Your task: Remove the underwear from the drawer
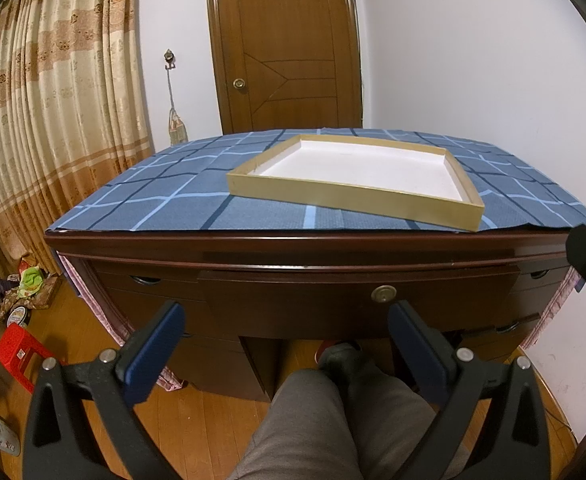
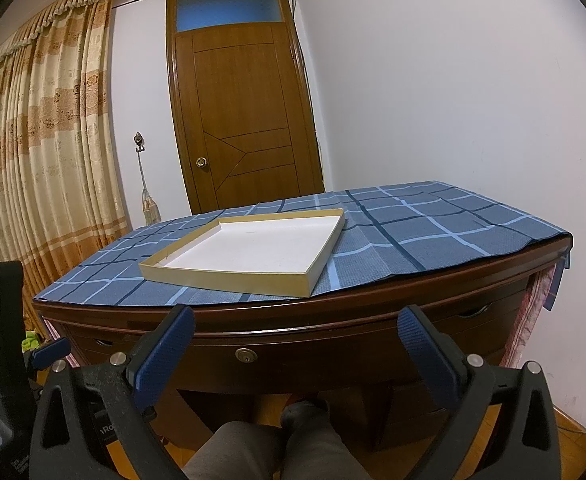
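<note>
A dark wooden desk stands before me with its centre drawer (image 1: pixel 333 300) shut; the drawer has a round brass lock (image 1: pixel 383 293) and also shows in the right wrist view (image 2: pixel 293 356). No underwear is in view. My left gripper (image 1: pixel 287 314) is open and empty, held in front of the drawer. My right gripper (image 2: pixel 297 320) is open and empty, level with the desk's front edge. An empty shallow tan tray (image 1: pixel 377 196) with a white floor lies on the desk top (image 2: pixel 229 280).
A blue checked cloth (image 1: pixel 165 200) covers the desk top. Side drawers (image 1: pixel 145 284) flank the centre one. The person's leg (image 1: pixel 333 420) is under the desk. A red stool (image 1: pixel 17 356) and clutter sit on the floor at left. Curtains, a door and a white wall stand behind.
</note>
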Action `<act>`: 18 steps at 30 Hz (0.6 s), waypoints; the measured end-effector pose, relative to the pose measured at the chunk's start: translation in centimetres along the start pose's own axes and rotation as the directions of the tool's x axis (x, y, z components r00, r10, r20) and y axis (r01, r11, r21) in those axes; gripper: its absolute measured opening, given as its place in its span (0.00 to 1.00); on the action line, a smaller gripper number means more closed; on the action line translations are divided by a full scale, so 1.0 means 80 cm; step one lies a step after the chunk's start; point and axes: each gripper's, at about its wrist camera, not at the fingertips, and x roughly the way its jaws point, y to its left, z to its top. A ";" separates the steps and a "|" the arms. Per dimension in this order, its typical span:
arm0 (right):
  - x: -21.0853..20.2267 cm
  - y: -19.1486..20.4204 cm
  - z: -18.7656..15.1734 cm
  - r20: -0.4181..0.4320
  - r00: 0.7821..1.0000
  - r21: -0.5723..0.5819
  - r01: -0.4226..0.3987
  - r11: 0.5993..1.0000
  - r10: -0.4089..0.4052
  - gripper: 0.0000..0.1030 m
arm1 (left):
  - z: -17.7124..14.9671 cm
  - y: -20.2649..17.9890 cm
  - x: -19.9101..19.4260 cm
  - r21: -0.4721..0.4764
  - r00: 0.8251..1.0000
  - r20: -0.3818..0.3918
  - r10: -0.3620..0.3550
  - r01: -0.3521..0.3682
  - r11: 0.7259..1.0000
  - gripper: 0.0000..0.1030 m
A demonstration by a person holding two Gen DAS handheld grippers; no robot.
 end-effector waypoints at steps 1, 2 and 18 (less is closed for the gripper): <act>0.000 -0.001 0.000 0.000 1.000 0.002 0.001 1.000 -0.001 1.00 | 0.000 0.000 0.000 0.001 1.000 0.000 0.001 -0.001 1.000 1.00; 0.001 -0.002 0.001 0.000 1.000 0.004 0.001 1.000 -0.001 1.00 | 0.000 0.000 0.000 0.001 1.000 -0.001 0.001 -0.001 1.000 1.00; 0.022 -0.027 -0.001 -0.030 0.999 0.041 0.025 0.999 -0.024 1.00 | -0.007 -0.003 0.017 0.016 0.999 -0.031 0.013 -0.013 1.000 1.00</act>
